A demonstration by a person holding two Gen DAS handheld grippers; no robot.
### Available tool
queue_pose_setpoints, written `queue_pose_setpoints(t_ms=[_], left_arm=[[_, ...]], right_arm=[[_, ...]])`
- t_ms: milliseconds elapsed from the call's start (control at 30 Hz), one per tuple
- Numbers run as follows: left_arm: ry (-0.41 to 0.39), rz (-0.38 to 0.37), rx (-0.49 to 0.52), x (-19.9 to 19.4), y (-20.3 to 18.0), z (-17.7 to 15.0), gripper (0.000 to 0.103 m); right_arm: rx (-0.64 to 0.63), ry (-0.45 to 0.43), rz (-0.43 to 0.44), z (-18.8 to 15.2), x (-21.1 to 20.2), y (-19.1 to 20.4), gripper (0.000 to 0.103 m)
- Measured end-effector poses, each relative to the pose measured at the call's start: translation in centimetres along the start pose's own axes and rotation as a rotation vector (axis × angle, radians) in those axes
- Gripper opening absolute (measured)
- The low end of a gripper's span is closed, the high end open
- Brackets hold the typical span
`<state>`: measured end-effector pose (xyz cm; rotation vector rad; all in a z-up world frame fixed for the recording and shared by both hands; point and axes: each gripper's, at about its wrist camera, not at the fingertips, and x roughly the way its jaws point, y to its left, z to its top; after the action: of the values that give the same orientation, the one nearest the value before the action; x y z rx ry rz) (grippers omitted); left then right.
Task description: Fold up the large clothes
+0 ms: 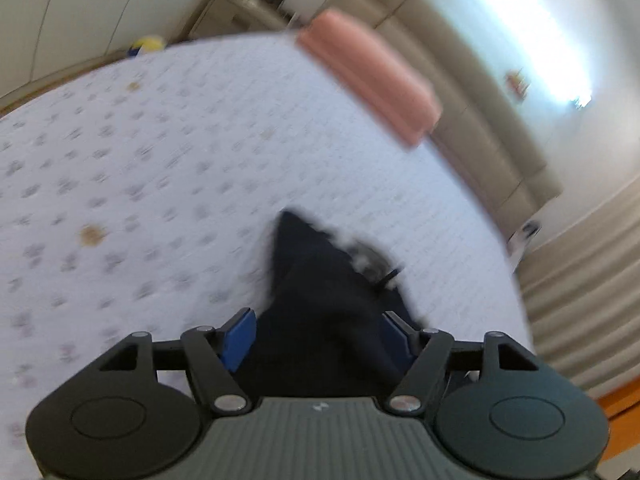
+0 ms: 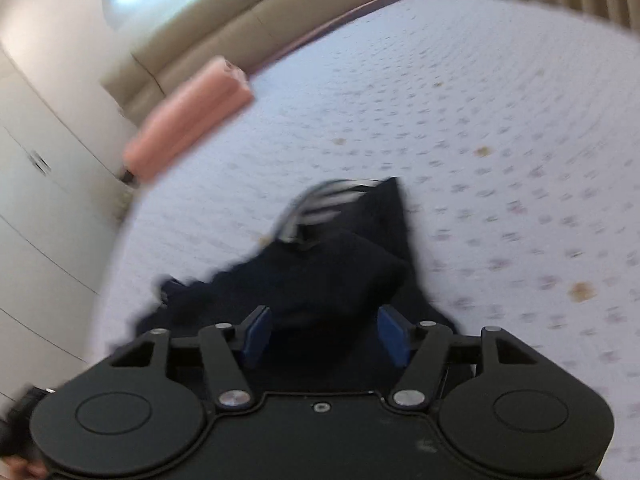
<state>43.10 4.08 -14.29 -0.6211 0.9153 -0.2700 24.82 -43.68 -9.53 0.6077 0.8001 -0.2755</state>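
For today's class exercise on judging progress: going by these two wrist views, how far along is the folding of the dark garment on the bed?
Done: little; the dark garment lies bunched on the bed, no neat fold showing. In hand: the left gripper and right gripper both stand open with cloth between their fingers, though blur hides any grip. Left: spreading and folding it. The pink roll lies apart.

bed: my view's mostly the bed (image 1: pixel 200 152), white quilted cover w/ faint grey flower print + a few brown spots
pillow: pink roll pillow (image 1: pixel 372 76) at the head end, by the edge
headboard: beige padded headboard (image 2: pixel 256 12) behind it
wardrobe: white wardrobe doors (image 2: pixel 36 168) w/ small handles, beside the bed
curtains: beige pleated curtain (image 1: pixel 580 292) on the other side
light: strong glare off the wall (image 1: pixel 532 32) above the headboard
sharpness: both views motion-blurred
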Motion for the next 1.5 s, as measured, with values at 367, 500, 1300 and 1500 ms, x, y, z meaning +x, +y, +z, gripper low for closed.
queue_pose_setpoints(t_ms=[367,500,1300,1500], left_arm=[[0.203,0.038,0.292,5.6,-0.9,1.6,0.069],[0.262,0.066,0.353,8.4,-1.6,1.7,0.07],[0.289,0.092,0.205,11.7,-2.2,2.3,0.068],[0.307,0.059,0.232,11.5,-3.0,2.1,0.068]], right_arm=[[-0.46,0.157,-0.089,1.6,6.5,3.8,0.078],[-0.634,0.187,-0.129,1.0,8.1,4.0,0.078],[-0.406,0.132,-0.013,7.9,6.1,-2.1,0.077],[-0.706,0.261,0.02,3.6,8.3,0.4,0.078]])
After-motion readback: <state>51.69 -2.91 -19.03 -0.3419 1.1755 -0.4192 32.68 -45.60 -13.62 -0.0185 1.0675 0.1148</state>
